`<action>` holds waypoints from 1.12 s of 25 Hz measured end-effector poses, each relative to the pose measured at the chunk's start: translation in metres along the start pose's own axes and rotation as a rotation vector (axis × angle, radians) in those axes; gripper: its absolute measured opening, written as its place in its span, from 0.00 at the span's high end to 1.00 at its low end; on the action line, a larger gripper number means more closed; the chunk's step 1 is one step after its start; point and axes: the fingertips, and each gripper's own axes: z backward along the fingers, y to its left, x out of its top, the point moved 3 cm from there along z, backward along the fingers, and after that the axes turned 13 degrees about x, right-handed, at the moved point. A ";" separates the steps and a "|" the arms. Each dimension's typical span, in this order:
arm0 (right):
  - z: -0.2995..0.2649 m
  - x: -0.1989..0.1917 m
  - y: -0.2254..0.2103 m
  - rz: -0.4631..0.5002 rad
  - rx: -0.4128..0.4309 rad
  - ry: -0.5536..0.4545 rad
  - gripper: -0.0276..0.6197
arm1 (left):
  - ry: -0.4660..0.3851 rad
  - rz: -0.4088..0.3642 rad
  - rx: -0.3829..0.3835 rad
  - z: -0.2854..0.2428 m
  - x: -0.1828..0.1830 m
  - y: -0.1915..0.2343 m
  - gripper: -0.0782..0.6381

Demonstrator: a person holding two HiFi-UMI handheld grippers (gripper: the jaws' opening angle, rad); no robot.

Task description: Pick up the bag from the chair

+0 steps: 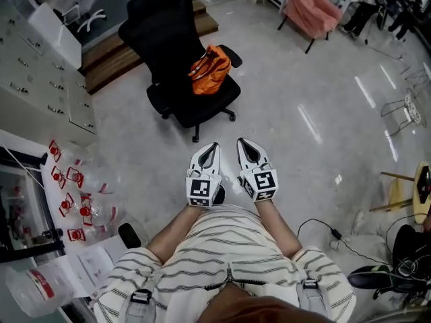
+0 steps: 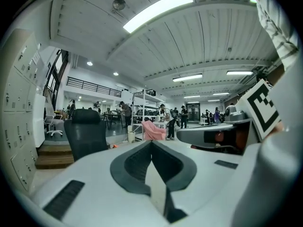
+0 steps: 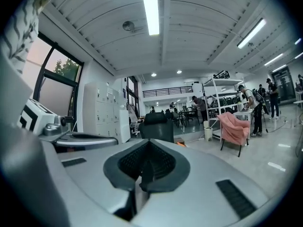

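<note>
Striped shirt (image 1: 225, 251) and two bare forearms fill the bottom of the head view, with both grippers held side by side in front of the body and pointing across the floor (image 1: 316, 120) towards a black office chair (image 1: 161, 25).

The left gripper (image 1: 214, 145) has its jaws pressed together with nothing between them. The left gripper view shows their tips meeting in a point. The right gripper (image 1: 244, 142) is the same, jaws closed on each other and empty. The two grippers sit just beside each other without touching.

The orange bag (image 1: 209, 69) lies crumpled on the chair's seat, towards the right armrest, well apart from both grippers. The chair stands on its wheeled base on the pale glossy floor.

White cabinets (image 1: 40, 73) line the left side. Clear plastic bottles with red labels (image 1: 74, 200) sit below them, near the person's left elbow. A pink armchair (image 1: 310, 5) stands further off at the upper right.
</note>
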 end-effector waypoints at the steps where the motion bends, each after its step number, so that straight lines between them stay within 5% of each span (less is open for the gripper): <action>1: -0.007 0.001 -0.006 0.001 -0.005 0.007 0.93 | 0.003 0.002 -0.004 -0.009 0.001 0.003 0.86; 28: -0.168 0.032 -0.099 0.005 -0.038 0.041 0.93 | 0.046 0.054 0.050 -0.172 0.018 0.107 0.86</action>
